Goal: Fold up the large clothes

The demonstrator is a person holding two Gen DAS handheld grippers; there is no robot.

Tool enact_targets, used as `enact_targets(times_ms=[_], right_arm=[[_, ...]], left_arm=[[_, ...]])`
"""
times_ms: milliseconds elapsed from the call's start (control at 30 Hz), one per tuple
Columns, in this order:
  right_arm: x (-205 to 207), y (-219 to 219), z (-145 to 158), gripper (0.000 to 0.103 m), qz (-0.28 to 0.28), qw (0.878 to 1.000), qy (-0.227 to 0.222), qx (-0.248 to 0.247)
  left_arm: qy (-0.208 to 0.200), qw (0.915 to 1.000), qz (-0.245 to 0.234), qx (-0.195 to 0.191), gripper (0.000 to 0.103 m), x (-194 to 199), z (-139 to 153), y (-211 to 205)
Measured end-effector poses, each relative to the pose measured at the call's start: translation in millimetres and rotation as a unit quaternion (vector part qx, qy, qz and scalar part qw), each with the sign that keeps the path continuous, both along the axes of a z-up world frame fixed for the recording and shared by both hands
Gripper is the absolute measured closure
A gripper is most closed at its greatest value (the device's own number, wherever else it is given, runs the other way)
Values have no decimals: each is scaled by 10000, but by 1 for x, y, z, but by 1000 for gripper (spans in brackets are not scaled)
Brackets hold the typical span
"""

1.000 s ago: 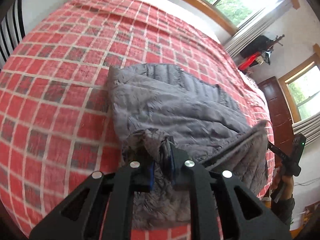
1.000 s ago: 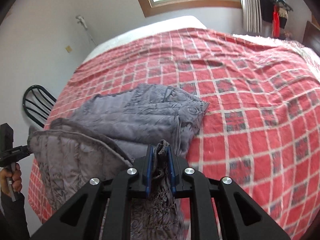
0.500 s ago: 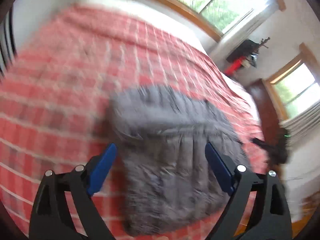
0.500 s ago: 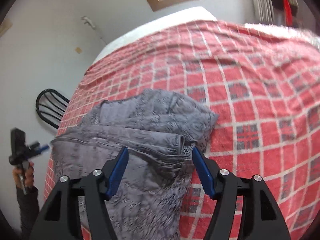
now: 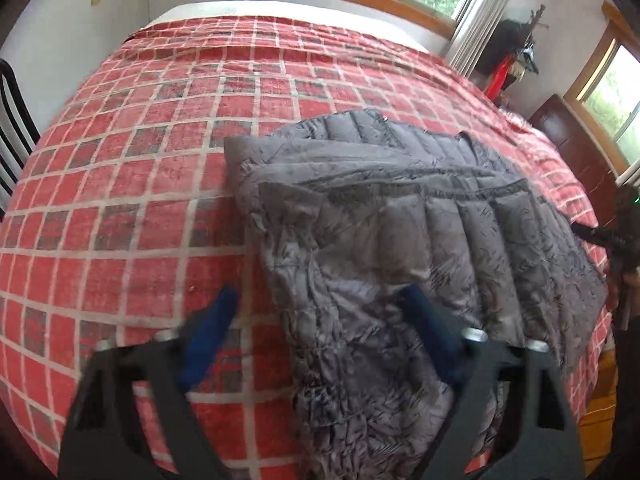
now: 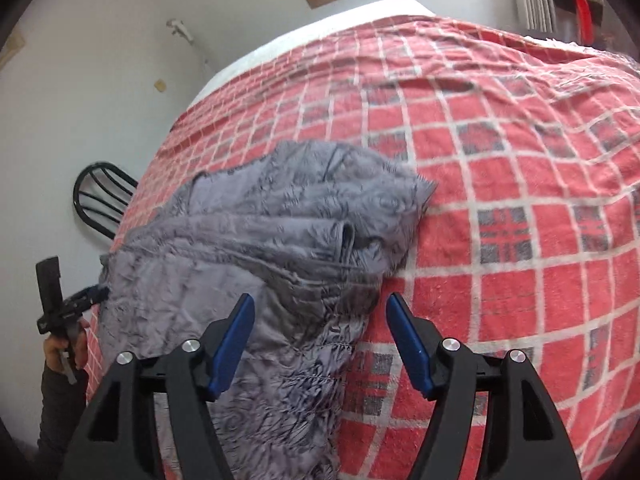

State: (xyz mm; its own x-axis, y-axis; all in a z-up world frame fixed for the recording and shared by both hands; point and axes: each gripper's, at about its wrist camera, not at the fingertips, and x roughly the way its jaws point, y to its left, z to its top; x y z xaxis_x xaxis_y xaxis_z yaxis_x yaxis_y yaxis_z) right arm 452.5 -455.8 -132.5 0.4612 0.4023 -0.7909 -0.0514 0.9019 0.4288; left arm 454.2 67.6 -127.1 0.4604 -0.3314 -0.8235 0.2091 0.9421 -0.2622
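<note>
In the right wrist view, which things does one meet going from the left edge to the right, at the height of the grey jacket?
Hand with the left gripper → black chair → grey jacket → red checked bedspread.

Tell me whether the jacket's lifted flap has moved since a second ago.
Yes. The gray jacket flap, then pinched up by both grippers, now lies flat on the rest of the jacket on the red checked bedspread.
</note>
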Motion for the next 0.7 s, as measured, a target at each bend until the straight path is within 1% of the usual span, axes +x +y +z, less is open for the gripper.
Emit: enact_targets(times_ms=[33,67,100,167,200,267,333,400,467,567,700], right_arm=[[-2,2,1,59,0,10000,-22,-76],[-5,2,3,65,-12,9999,-99,-102],[-7,2,5,75,2,9998,-144,-106],[-15,2,11,82,-5,9995,-283,-145],[-18,1,14,89,-28,9993,-335,-185],[-26,-1,24,92,-97,9984,-492,-247],[-31,-2,33,93,-131,9978,-605,-244],[-36,-1,42,94,-116,9972,-705,-238],[-41,-1,50,95,-157,9963,-810,-258],[-41,-2,59,97,-230,9952,-919,-236],[-38,0,78,98,-246,9930,-1114,-292]], left_arm=[[33,9999,10,-154,69,1,0,2],[1,9998,48,-176,77,0,1,2],[-90,9998,66,-163,85,-2,4,1],[-233,9997,13,-103,92,-7,7,-3],[-307,9995,-4,-88,94,-10,9,-4],[-434,9990,9,-125,96,-14,15,-4],[-585,9981,8,-208,96,-19,24,-4],[-707,9973,-20,-192,97,-25,32,-4],[-777,9969,-1,-156,97,-29,36,-5],[-855,9961,23,-232,97,-31,43,-2],[-1102,9933,6,-346,97,-31,66,0]])
